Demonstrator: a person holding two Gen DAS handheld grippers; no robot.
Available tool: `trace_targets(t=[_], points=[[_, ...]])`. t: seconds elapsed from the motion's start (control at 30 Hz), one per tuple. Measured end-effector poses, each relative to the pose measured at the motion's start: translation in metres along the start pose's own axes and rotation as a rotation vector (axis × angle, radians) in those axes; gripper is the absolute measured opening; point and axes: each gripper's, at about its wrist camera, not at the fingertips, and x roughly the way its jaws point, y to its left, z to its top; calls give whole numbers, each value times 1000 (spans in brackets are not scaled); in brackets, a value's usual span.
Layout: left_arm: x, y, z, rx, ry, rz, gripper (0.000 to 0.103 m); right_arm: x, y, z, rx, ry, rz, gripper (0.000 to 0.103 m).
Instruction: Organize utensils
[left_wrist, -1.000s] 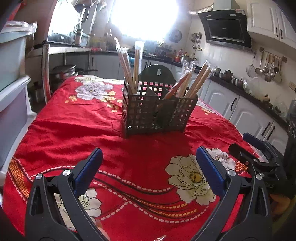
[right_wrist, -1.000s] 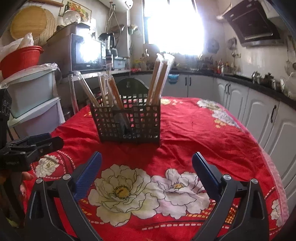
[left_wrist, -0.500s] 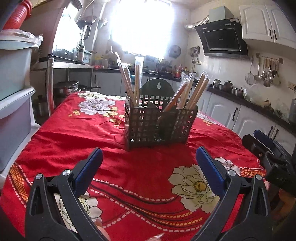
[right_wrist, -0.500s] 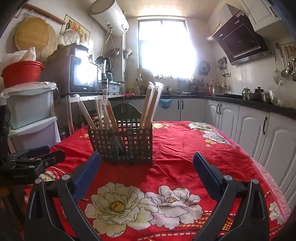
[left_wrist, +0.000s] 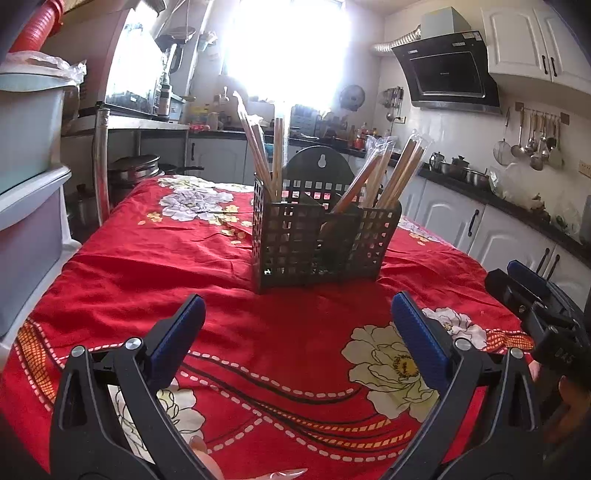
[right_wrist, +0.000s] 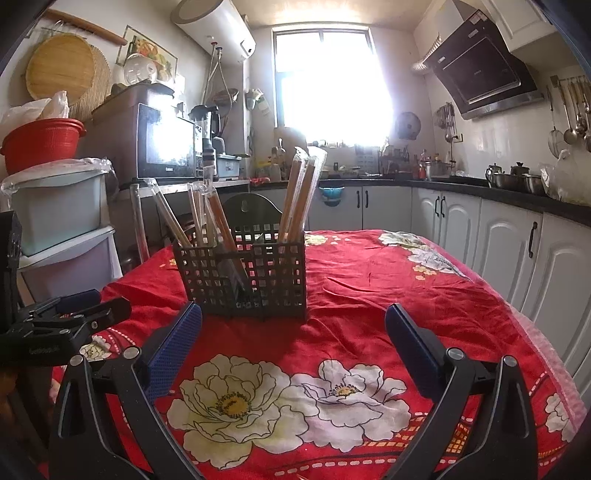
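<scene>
Left gripper (left_wrist: 297, 325) and right gripper (right_wrist: 293, 332) are both holding fingers wide, gripping nothing. Utensil basket (left_wrist: 321, 243) is standing frame centre, wrapped chopsticks (left_wrist: 384, 173) leaning inside.

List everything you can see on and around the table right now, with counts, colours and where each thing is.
utensil caddy: one, dark grey lattice, standing mid-table
wrapped chopsticks: several pairs, exact count unclear, tan in clear sleeves, upright or leaning in the caddy's compartments
tablecloth: one, red with white flowers, covering the table
range hood: one, black, on the right wall
hanging ladles: several, metal, on the wall rail right
microwave: one, dark, on the left shelf
red basin: one, atop the storage drawers at left
left gripper: one, black with blue pads, open, empty
right gripper: one, same, open, empty
</scene>
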Motion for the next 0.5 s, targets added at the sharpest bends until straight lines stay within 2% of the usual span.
trace_targets(t=[0.5], points=[[-2, -3, -2, 4, -8, 32, 93, 0, 1, -1, -4, 7, -4, 97]])
